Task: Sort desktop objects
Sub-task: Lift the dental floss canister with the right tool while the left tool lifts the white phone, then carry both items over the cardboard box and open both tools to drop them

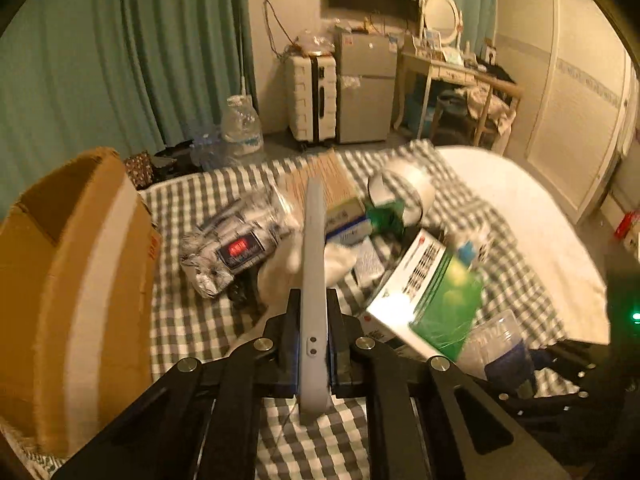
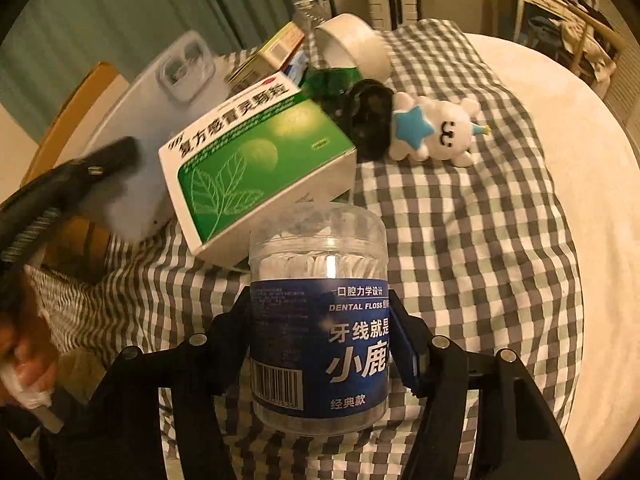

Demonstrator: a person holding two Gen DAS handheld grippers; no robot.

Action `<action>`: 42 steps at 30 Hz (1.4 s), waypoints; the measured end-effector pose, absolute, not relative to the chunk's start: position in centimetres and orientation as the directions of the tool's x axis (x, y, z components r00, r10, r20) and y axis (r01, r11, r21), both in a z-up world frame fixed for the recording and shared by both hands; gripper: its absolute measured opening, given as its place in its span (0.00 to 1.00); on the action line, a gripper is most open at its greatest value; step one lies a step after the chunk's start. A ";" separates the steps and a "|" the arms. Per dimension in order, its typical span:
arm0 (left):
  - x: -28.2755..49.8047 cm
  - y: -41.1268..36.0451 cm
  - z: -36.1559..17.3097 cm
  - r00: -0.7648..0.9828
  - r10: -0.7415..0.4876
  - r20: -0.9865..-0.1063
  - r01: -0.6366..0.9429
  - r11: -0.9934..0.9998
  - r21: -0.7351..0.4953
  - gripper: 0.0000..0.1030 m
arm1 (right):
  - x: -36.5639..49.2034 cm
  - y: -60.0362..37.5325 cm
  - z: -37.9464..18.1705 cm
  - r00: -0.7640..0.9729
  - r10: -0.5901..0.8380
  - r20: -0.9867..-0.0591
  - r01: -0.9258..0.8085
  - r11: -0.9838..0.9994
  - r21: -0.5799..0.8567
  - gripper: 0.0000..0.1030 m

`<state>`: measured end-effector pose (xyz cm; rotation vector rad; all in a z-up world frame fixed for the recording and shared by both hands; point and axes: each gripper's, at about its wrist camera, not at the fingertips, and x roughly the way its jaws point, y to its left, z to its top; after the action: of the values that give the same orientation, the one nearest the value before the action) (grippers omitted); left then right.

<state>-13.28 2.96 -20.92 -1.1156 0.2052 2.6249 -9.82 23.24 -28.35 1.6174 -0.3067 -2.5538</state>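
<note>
My left gripper (image 1: 313,320) is shut on a pale grey phone (image 1: 313,280), held on edge above the checked cloth (image 1: 192,320). The phone's back with its camera block also shows in the right wrist view (image 2: 160,120), with the left gripper (image 2: 100,168) blurred on it. My right gripper (image 2: 320,312) is shut on a clear dental floss jar (image 2: 320,320) with a blue label, held upright. The jar also shows in the left wrist view (image 1: 500,348). A green and white medicine box (image 2: 256,160) lies just beyond the jar.
An open cardboard box (image 1: 72,280) stands at the left. On the cloth lie a silver foil packet (image 1: 232,244), a white cloud plush with a blue star (image 2: 436,132), a white jar (image 2: 352,48), a black item (image 2: 368,116) and small boxes (image 2: 272,52). The round white table edge (image 2: 580,200) lies right.
</note>
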 end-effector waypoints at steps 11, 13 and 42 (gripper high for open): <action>-9.6 0.8 -15.0 -0.712 0.218 -0.668 -0.264 -0.964 -0.033 0.06 | -5.9 23.4 -21.3 -0.598 -0.123 -0.792 -0.023 -0.985 0.170 0.59; -9.4 0.4 -14.5 -0.718 0.219 -0.661 -0.258 -0.965 -0.039 0.06 | -5.4 22.7 -19.4 -0.622 -0.121 -0.773 -0.020 -0.985 0.171 0.59; -5.9 -9.2 -2.3 -0.869 0.160 -0.469 -0.156 -0.987 -0.047 0.05 | -5.4 13.0 -2.8 -0.856 -0.168 -0.488 0.136 -0.986 0.101 0.59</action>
<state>-5.86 -9.21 -2.29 -0.7253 -0.0114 2.8882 -5.38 12.99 -2.84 0.7663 -0.0942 -2.8818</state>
